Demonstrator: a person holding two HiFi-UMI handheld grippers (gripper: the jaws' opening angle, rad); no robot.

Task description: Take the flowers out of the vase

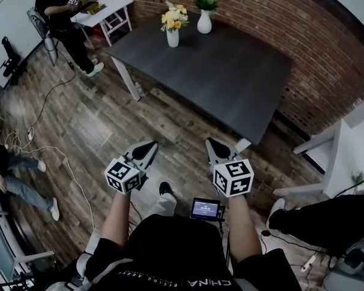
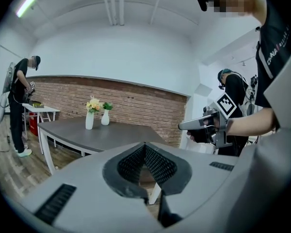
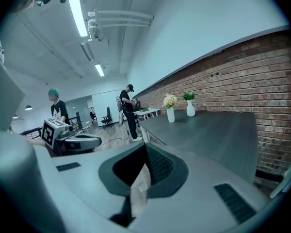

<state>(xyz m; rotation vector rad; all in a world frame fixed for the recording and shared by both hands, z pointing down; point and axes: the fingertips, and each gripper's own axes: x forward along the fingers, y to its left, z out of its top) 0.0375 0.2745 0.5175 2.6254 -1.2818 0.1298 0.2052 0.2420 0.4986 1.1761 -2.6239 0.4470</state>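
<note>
The flowers (image 1: 173,18) are standing upright in a slim white vase (image 1: 173,39), with their stems running straight up and down and their heads spreading a little wider than the neck. The blooms are showing yellow, cream and one touch of orange (petal detail is too small to make out). The vase is sitting at the far end of the bench (image 1: 230,83), near its far short edge. A second vase (image 1: 204,23) holding green leaves is standing just beside it, on the side of the brick wall (image 1: 327,53), and is not touching it.

The rest of the dark grey bench top is lying bare, from the two vases down to the near corner. Wooden floor (image 1: 97,126) is stretching open between the bench's near long edge and the person.

The left gripper (image 1: 147,149) and the right gripper (image 1: 213,145) are hovering side by side over that floor, well apart from the bench and both pointing toward it. Each pair of fingers is clenched tip to tip, grasping nothing.

A small white table (image 1: 112,8) is standing beyond the bench's far left corner, with a person (image 1: 60,17) working at it.
</note>
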